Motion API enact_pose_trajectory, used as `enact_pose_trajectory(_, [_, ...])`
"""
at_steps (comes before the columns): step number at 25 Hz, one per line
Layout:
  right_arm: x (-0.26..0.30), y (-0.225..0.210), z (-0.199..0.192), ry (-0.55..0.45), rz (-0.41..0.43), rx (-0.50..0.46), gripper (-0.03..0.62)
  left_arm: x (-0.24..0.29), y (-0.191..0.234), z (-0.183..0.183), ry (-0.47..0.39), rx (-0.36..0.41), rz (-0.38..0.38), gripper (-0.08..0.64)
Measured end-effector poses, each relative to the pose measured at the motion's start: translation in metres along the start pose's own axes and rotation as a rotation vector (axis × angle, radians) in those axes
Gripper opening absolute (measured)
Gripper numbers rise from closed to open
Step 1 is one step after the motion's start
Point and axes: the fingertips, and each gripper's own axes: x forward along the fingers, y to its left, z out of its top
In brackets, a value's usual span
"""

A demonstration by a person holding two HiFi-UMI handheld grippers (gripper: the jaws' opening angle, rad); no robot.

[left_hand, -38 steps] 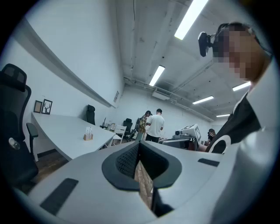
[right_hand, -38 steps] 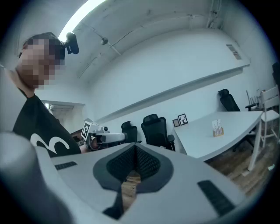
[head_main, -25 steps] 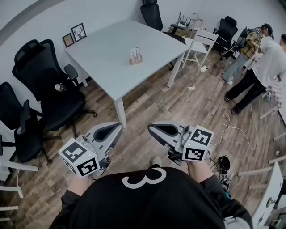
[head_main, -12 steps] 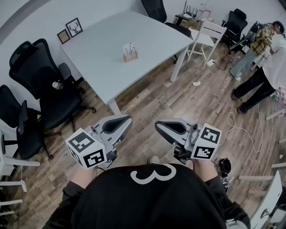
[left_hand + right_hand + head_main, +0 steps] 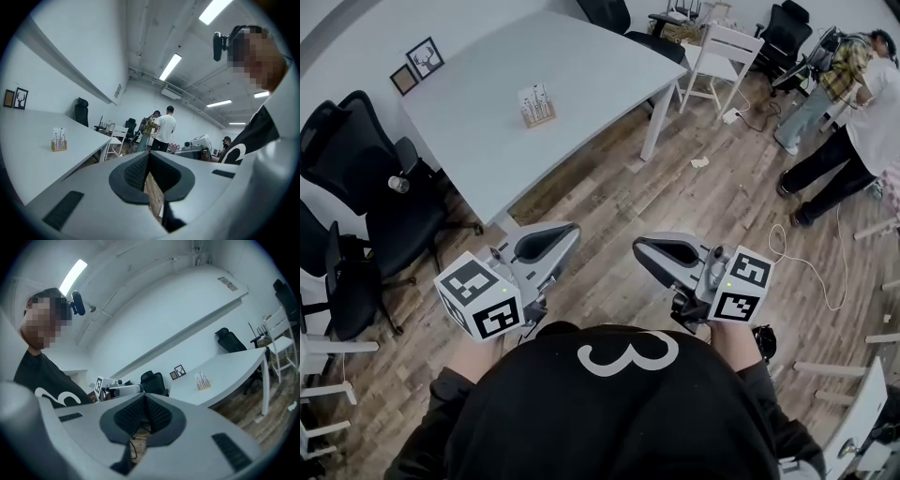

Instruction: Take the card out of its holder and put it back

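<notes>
A small white card [image 5: 532,95] with dark print is seen standing upright in a low wooden block holder [image 5: 539,116]. The holder is set on a large white rectangular table [image 5: 478,141], well apart from both grippers. The grey left gripper [image 5: 568,232] with black padded jaws is held over the brown wood-plank floor [image 5: 675,187], near the table's nearest corner. In the left gripper view its jaws are shown pressed together with nothing between them. The right gripper [image 5: 643,248] is held beside it without touching it, and its jaws are likewise closed on nothing. Black office chairs [image 5: 347,141] are ranged along the table's left side, and a white slatted chair [image 5: 722,52] is placed at its far end. Two framed pictures [image 5: 424,56] are leant against the wall at the table's far-left edge. Two people [image 5: 853,112] are seen standing at the far right.
</notes>
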Motion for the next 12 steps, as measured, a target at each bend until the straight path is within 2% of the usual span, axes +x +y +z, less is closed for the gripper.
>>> enact_pose_trajectory(5, [0.001, -0.019, -0.012, 0.02, 0.006, 0.036, 0.009, 0.006, 0.015, -0.01, 0.019, -0.023, 0.028, 0.012])
enact_pose_trajectory(9, [0.022, -0.059, -0.016, 0.064, -0.017, 0.094, 0.009, 0.021, 0.067, -0.017, 0.042, -0.093, 0.047, 0.011])
enact_pose_trajectory(12, [0.038, -0.085, -0.007, 0.105, -0.025, 0.079, 0.009, 0.037, 0.103, -0.014, 0.049, -0.129, 0.041, 0.011])
